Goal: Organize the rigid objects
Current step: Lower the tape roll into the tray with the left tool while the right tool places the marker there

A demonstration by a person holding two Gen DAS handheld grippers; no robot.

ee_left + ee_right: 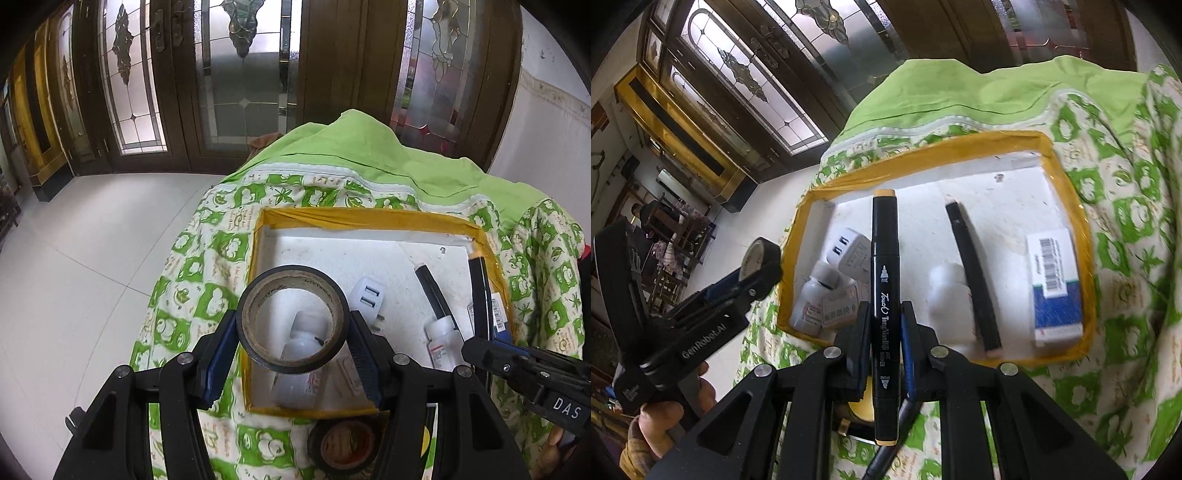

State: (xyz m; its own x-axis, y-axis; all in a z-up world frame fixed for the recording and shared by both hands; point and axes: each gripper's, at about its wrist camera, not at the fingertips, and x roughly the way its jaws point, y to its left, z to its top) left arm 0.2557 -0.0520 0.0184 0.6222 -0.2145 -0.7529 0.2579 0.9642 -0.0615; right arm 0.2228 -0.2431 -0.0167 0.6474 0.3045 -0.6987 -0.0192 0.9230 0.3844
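Where a green-patterned cloth [207,258] meets pale floor tiles [92,240] — left hand-held gripper [291,332] clamps tape roll [291,280], right hand-held gripper [885,332] marker [885,258].

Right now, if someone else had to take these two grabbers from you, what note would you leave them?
Left gripper: shut on a black tape roll, above the tray's near left corner.
Right gripper: shut on a black marker, above the tray's near edge.
Already in the yellow-rimmed tray: white charger, small bottles, another marker, blue-white box.
Left: set both down inside; a second tape roll lies outside on the cloth.
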